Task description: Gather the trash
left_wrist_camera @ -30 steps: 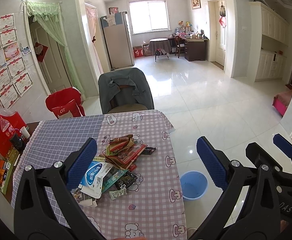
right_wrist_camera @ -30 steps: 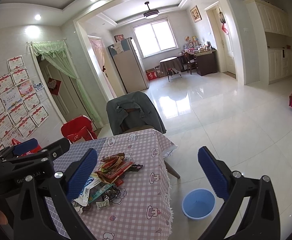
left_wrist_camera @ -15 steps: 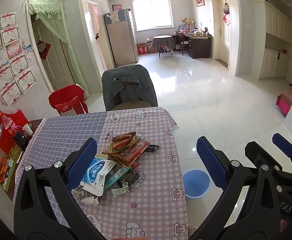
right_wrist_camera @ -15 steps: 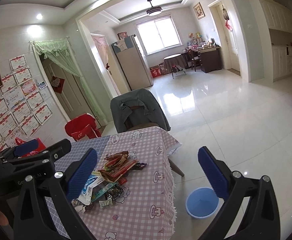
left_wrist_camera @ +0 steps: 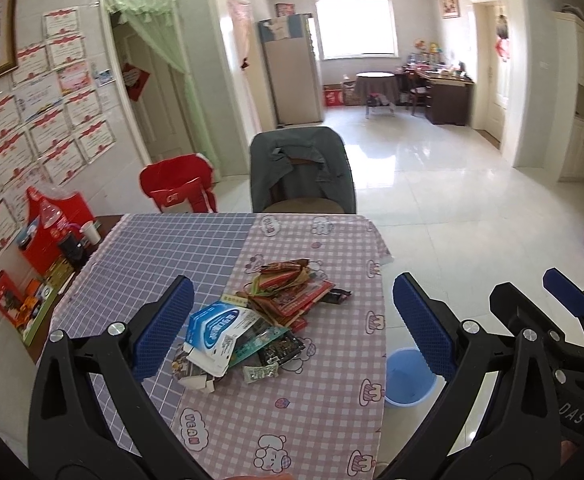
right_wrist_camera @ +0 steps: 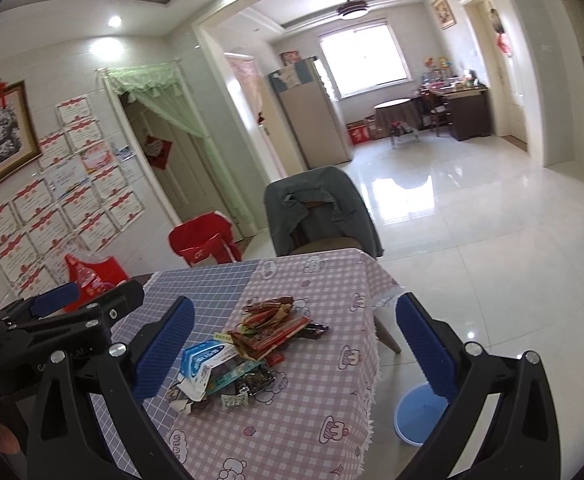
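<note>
On the counter (left_wrist_camera: 312, 412), under a cloth that is pink check on the right and grey-blue grid on the left, a heap of trash (left_wrist_camera: 259, 320) lies near the middle, straddling the seam between the two patterns. A chair (left_wrist_camera: 302, 172) draped with a grey jacket stands at the far end of the counter, and a red chair (left_wrist_camera: 177, 188) stands further left by the wall. On the floor to the right of the counter, beside its near corner, stands a blue bin (left_wrist_camera: 408, 376), open at the top.

The left gripper (left_wrist_camera: 292, 320) hangs above the near part of the counter with its jaws spread wide and nothing between them; in its own view the heap lies ahead and below, framed between the two blue pads, nearer the left pad. The right gripper (right_wrist_camera: 292, 344) is likewise spread and empty, off to the right of the left one; the heap shows between its pads too, and the bin sits just behind its right pad.

Within the heap, a white-and-blue tissue packet (left_wrist_camera: 215, 332) lies at the near left, a stack of red and brown snack wrappers (left_wrist_camera: 292, 288) at the far side, dark green wrappers (left_wrist_camera: 271, 344) in the middle, a small black wrapper (left_wrist_camera: 338, 298) at the right edge, and a small pale sweet wrapper (left_wrist_camera: 259, 372) nearest the camera.
</note>
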`<state>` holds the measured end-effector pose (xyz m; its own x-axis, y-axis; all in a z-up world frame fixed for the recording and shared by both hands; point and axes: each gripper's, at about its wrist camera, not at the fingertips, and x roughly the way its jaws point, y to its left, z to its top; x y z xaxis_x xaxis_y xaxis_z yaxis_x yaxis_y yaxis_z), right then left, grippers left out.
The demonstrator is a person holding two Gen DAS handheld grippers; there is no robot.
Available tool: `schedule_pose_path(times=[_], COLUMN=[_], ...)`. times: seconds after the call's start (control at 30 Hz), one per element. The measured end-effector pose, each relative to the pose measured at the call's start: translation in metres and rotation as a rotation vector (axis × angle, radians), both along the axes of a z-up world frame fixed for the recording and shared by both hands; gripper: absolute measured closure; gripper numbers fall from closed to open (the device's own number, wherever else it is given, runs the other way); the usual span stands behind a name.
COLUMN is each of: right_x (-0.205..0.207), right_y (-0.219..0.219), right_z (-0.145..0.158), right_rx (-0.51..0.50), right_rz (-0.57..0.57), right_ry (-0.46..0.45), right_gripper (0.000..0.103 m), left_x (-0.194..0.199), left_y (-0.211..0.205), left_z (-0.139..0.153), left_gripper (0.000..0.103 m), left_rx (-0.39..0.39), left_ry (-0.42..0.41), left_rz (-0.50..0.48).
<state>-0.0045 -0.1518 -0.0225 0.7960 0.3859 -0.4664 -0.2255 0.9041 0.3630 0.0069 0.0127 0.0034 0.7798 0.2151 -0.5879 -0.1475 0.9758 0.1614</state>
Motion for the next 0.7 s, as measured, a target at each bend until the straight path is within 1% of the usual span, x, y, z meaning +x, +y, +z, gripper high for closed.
schedule_pose_path(times=[0.17,0.3,0.43,0.53,0.7], right_x=[0.008,0.014,0.02,0.024,0.024], right_y=[0.001,0.007,0.013,0.016,0.019], right_z=[0.001,-0.002,-0.006,-0.006,-0.008], right_rx=[0.007,0.013,0.004,-0.017,-0.046], right_rz=[0.045,0.041,-0.001,-0.033,-0.098], right_ry=[0.007,0.011,0.034,0.045,0.061], right_gripper=[0.004,0.004,0.004,0.004,0.004], left_x=[0.002,0.007,0.012,0.019,0.031], left_y=[0.002,0.01,0.023,0.031,0.034], left_z=[0.0,-0.003,-0.007,-0.009,-0.019], left_gripper=[0.005,0.005,0.005,0.005,0.005], left_rx=[0.003,-0.006,-0.005,-0.044,-0.075], left_ry=[0.006,0.021,0.031,0.038,0.067], left_rz=[0.043,0.04,0.009,-0.008,-0.071])
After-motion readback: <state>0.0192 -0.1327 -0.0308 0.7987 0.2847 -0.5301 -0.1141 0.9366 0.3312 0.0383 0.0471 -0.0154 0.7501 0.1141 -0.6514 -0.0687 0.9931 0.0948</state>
